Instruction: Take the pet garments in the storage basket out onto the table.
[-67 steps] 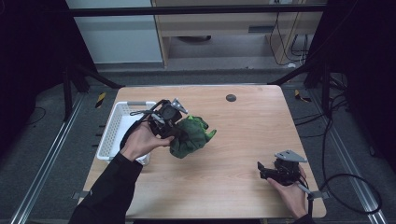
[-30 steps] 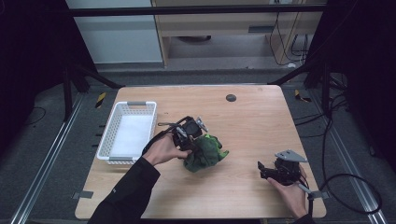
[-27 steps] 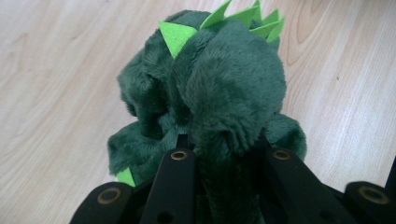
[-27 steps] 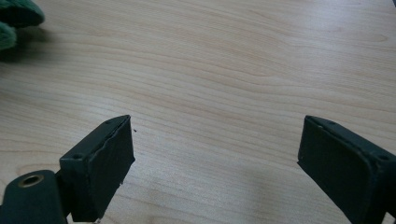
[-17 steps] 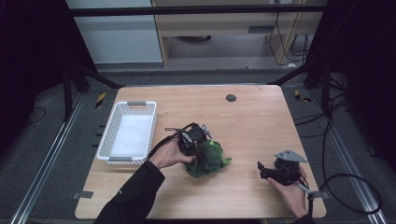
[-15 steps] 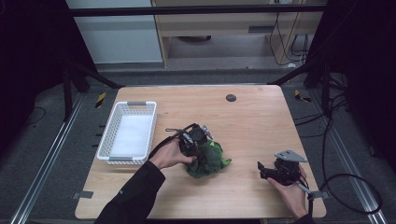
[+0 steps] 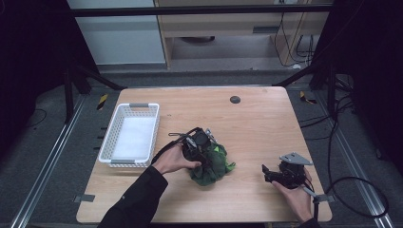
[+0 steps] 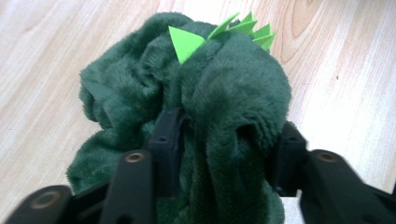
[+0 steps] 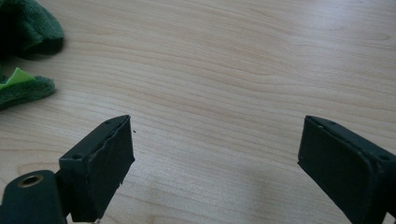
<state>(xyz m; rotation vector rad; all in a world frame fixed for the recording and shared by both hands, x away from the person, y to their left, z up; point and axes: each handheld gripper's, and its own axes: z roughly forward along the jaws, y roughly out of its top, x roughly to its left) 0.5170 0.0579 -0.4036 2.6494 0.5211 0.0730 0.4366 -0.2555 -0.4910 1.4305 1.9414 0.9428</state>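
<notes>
My left claw [image 8: 224,140] is clamped on the green plush toy [image 7: 211,164], which sits on the table [image 7: 256,123] at the middle of the high view, right of the white basket [image 7: 130,135]. My right claw [image 9: 212,163] rests lower right, jaws wide apart.

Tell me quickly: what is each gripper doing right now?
Left gripper: closed on the green plush toy.
Right gripper: open, holding nothing, above the bare table.
</notes>
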